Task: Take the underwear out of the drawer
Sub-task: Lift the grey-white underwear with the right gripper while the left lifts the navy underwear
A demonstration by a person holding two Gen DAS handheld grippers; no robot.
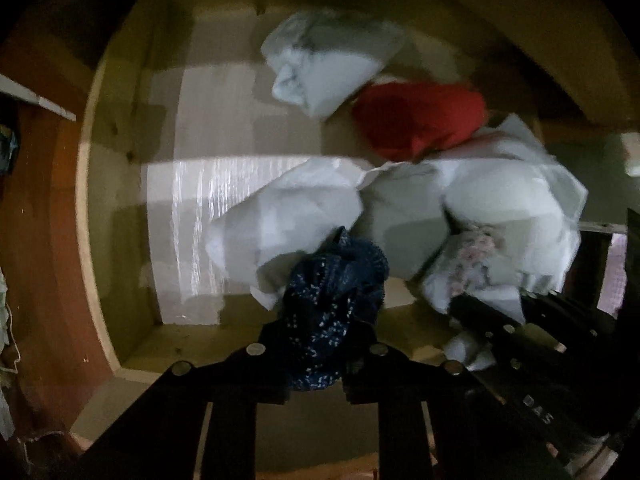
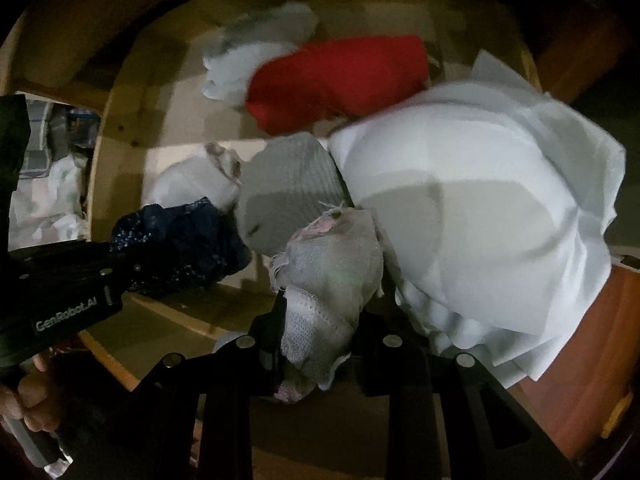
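A: Where do the two pieces of underwear sit right now?

B: Both are already pinched. The left hand-held gripper [image 1: 316, 354] is clamped tight on the dark blue patterned underwear [image 1: 332, 292], which bunches up from between its fingers, over the drawer's [image 1: 120, 184] front corner. The right hand-held gripper [image 2: 320, 344] is closed on the pale floral underwear [image 2: 332, 276], a crumpled wad standing up from its jaws.

A: And the rest of the drawer?

B: Folded white cloth [image 2: 480, 208], a grey piece [image 2: 288, 184] and a red roll [image 2: 340, 80] lie beyond, deeper in.

A: So which way does each piece lie from its gripper?

B: Straight ahead along the fingers, each gripper pointing steeply down into the drawer. The floral wad touches the grey piece and the white cloth just beside it; the blue one sits nearer the drawer's open floor.

A: What does the next move turn on?

B: I'd judge a lift straight up and back over the front edge. The right piece may drag its neighbours.
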